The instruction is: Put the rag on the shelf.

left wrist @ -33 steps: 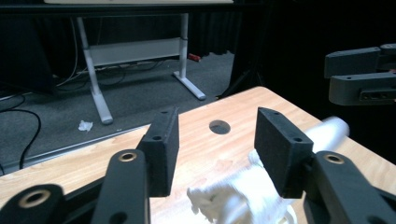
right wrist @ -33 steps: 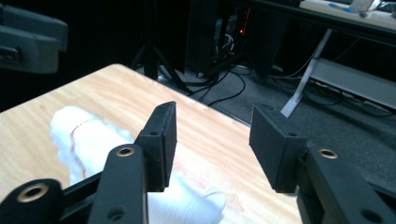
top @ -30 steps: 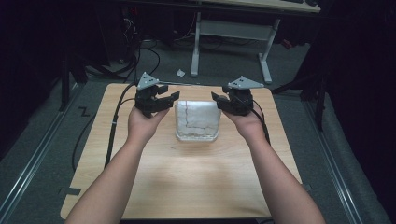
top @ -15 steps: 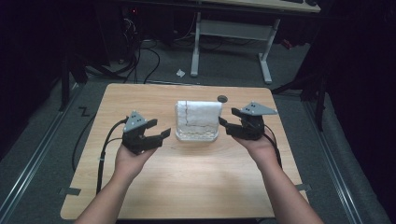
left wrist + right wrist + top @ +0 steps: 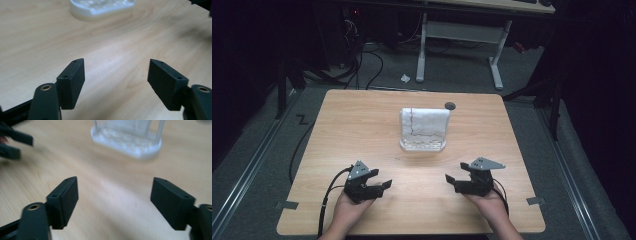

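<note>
Resting low near the tabletop's (image 5: 362, 120) close edge, left claw (image 5: 381, 186) and right claw (image 5: 452, 181) pointed inward at each other, well apart, bare wood between. Jaws of both spread wide, just been opening, nothing between them. Ahead of both claws and between their lines, farther up the tabletop: clear plastic container (image 5: 424, 129), upright, white lining inside, dark crack-like line down its left part. Seen from left claw, container base (image 5: 102, 7) up ahead and slightly left; from right claw, container (image 5: 127, 137) ahead, left claw (image 5: 12, 142) blurred off to the side. Beyond the container, small dark round spot (image 5: 450, 105) on the wood.
</note>
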`<state>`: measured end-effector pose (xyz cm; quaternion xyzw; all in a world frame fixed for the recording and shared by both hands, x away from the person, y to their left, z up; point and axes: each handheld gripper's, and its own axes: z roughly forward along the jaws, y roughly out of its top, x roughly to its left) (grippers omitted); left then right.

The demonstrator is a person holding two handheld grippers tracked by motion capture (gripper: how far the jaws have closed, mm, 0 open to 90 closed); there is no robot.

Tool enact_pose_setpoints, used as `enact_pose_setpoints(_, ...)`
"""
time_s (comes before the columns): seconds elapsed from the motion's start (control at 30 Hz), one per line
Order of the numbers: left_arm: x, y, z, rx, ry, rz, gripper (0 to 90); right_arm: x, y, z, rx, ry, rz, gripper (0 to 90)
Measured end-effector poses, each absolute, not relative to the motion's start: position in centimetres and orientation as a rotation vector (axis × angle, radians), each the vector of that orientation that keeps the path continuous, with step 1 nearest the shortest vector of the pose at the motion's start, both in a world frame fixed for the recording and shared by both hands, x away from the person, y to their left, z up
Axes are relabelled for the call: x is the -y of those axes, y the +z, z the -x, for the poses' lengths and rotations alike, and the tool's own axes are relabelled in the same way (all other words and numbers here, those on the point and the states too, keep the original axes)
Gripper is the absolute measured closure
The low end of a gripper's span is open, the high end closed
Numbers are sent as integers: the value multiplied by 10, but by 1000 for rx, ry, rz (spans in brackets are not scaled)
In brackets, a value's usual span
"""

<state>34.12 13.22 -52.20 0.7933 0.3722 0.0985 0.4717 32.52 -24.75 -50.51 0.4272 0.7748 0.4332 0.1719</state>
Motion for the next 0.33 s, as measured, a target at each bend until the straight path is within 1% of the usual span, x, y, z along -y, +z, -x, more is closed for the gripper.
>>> enact_pose_setpoints(0.1,-129,-522,-341,-889,259,-1953,296,253,-518,-316,-2196,1186,-1256,204)
enact_pose_setpoints(0.23,-127,-525,-344,-897,261,-1963,295,258,-520,-324,-2174,1202,-1287,202)
enact_pose_setpoints(0.33,-129,-525,-343,-907,262,-1954,293,256,-524,-325,-2208,1170,-1241,185)
